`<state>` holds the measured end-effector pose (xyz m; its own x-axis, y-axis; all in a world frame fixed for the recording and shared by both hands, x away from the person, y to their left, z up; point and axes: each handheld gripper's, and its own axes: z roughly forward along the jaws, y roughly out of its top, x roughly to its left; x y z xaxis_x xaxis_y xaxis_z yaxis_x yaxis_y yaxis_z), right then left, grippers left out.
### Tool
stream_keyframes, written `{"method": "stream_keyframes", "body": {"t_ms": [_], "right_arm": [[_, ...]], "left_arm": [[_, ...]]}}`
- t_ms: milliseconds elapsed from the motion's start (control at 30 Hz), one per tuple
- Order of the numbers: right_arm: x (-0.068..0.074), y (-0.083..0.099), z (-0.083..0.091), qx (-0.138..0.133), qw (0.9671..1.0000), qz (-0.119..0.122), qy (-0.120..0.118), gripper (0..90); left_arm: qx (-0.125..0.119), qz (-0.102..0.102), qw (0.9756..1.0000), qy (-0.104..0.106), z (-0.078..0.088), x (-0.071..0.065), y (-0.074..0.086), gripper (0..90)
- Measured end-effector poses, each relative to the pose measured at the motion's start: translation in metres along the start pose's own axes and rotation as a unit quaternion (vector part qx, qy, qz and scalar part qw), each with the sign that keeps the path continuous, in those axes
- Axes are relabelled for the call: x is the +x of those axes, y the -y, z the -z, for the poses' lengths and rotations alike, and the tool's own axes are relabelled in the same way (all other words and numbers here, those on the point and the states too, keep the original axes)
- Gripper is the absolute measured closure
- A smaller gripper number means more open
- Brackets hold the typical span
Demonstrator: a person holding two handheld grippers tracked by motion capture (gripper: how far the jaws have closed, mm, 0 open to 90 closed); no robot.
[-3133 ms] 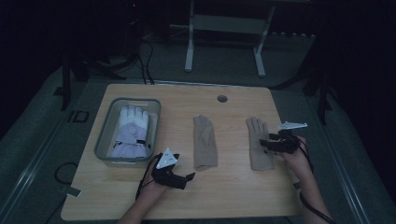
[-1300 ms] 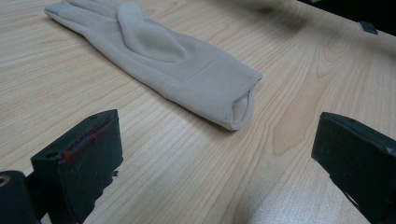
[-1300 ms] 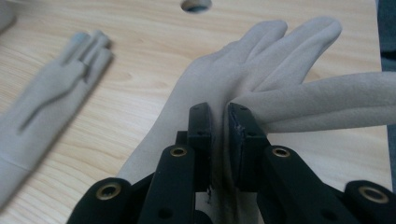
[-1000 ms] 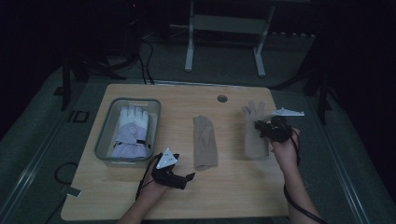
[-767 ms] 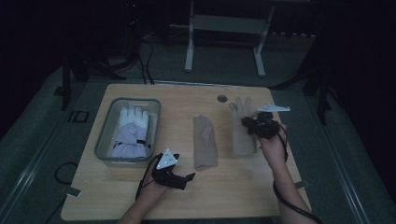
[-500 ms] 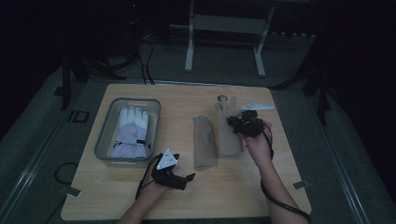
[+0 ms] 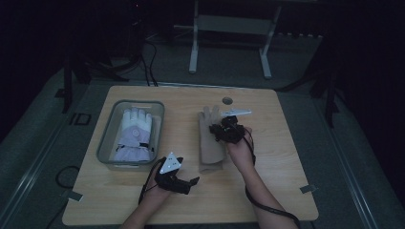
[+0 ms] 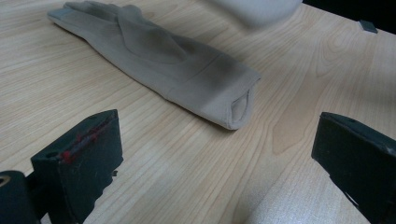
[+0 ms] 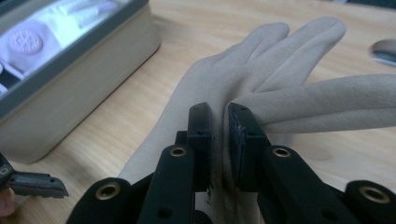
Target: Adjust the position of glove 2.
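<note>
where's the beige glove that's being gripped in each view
High view: the gripped beige glove is at mid-table, fingers pointing to the far edge.
Right gripper view: centre, clamped in the right gripper, fingers fanning up and right.
Left gripper view: the pale blur at the top edge may be it; I cannot tell.
Shared landmark: the light wood table.

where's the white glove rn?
In the high view, the white glove lies inside the grey bin on the table's left side, left of the beige gloves and beyond the left gripper.
</note>
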<state>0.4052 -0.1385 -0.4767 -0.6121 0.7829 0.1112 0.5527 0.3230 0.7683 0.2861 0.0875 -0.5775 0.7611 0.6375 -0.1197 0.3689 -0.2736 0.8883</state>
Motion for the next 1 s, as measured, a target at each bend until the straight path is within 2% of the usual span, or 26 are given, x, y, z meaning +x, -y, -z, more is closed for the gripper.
{"method": "stream_keyframes", "body": {"t_ms": [100, 300, 400, 433, 667, 900, 967, 1000], "right_arm": [[0.001, 0.009, -0.015, 0.02, 0.9998, -0.004, 0.005, 79.7], [-0.004, 0.024, -0.032, 0.049, 0.9987, -0.015, 0.003, 79.2], [-0.006, 0.028, -0.036, 0.053, 0.9983, -0.023, 0.004, 78.9], [-0.007, 0.032, -0.04, 0.055, 0.9979, -0.032, 0.0, 78.7], [-0.009, 0.039, -0.049, 0.065, 0.9973, -0.032, 0.009, 77.8], [-0.013, 0.044, -0.047, 0.07, 0.9971, -0.028, 0.005, 77.4], [-0.013, 0.044, -0.046, 0.07, 0.9971, -0.03, 0.003, 76.2], [-0.014, 0.044, -0.043, 0.067, 0.9973, -0.029, -0.004, 69.0]], "left_arm": [[-0.001, 0.0, 1.0, 0.001, 0.0, 0.0, 0.0, 2.1], [0.002, -0.002, 1.0, 0.003, 0.0, 0.0, 0.0, 2.0], [0.002, -0.001, 1.0, 0.003, 0.0, 0.0, 0.0, 2.1], [0.002, -0.001, 1.0, 0.003, 0.0, 0.0, 0.0, 2.1], [0.002, -0.002, 1.0, 0.003, 0.0, 0.0, 0.0, 2.0], [0.003, -0.003, 1.0, 0.003, 0.0, 0.0, 0.0, 2.0], [0.003, -0.003, 1.0, 0.003, 0.0, 0.0, 0.0, 2.1], [0.004, -0.003, 1.0, 0.003, -0.001, 0.0, 0.0, 2.0]]}}
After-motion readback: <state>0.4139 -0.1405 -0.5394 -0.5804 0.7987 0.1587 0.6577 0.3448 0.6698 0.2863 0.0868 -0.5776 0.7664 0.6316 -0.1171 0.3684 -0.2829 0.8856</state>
